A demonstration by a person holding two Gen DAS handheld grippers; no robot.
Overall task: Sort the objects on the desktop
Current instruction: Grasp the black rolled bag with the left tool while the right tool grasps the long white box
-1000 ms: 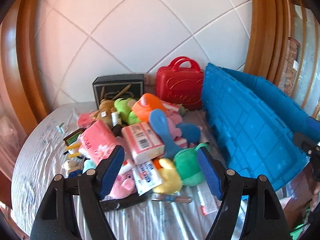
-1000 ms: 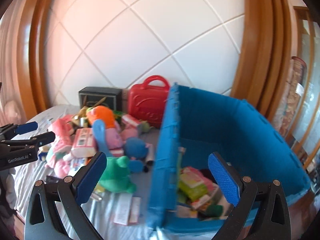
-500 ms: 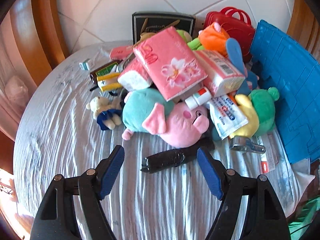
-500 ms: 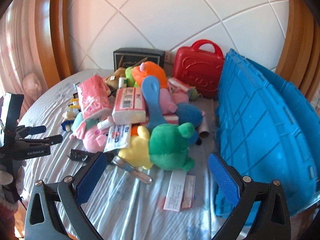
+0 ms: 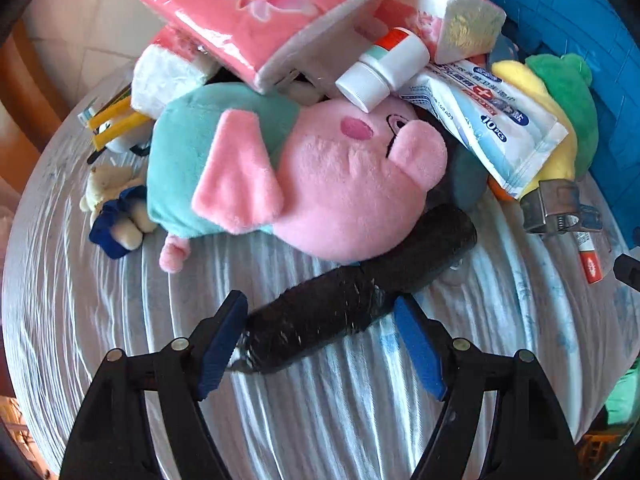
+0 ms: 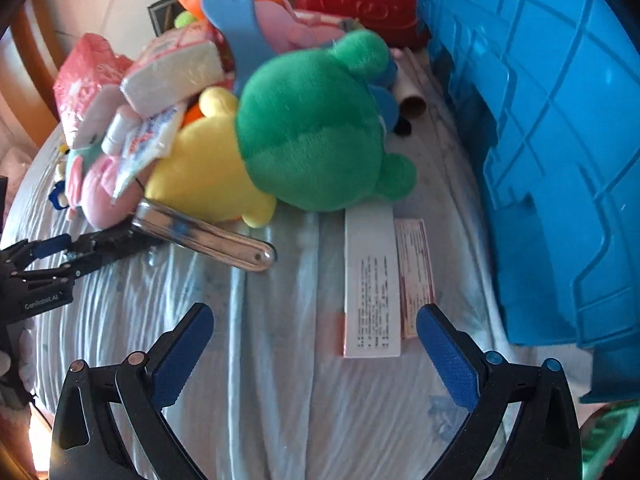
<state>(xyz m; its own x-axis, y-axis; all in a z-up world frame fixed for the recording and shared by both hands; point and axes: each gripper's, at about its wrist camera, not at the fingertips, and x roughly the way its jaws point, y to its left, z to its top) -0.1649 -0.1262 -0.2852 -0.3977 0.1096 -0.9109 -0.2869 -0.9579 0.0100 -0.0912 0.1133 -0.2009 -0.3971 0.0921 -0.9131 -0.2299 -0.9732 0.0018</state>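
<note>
Both tongs have dropped closer to the desk since half a second ago: the left tongs [image 5: 320, 334] now straddle the near end of the black tube [image 5: 360, 292], which then lay ahead of them, and the right tongs [image 6: 314, 344] have come down toward the white box [image 6: 370, 280].

Readable writing is scant: "10 PCS" on the blue-and-white pouch [image 5: 492, 120] ahead and right of the left tongs, and "GenRobot.AI" on the left tool seen in the right wrist view. The box carries fine print too small to read.

The left tongs point forward and low over the desk [image 5: 120, 300], blue pads on either side of the tube, apart; whether they touch it cannot be told. The tube is dark, rough-surfaced and lies slanted, its far end under the pink pig [image 5: 340, 176].

The right tongs stand wide apart, holding nothing, the box lying flat between and just ahead of them, beside a pink slip [image 6: 416, 276]. A green plush [image 6: 316, 128] sits beyond, a blue crate [image 6: 560, 160] to the right.
</note>
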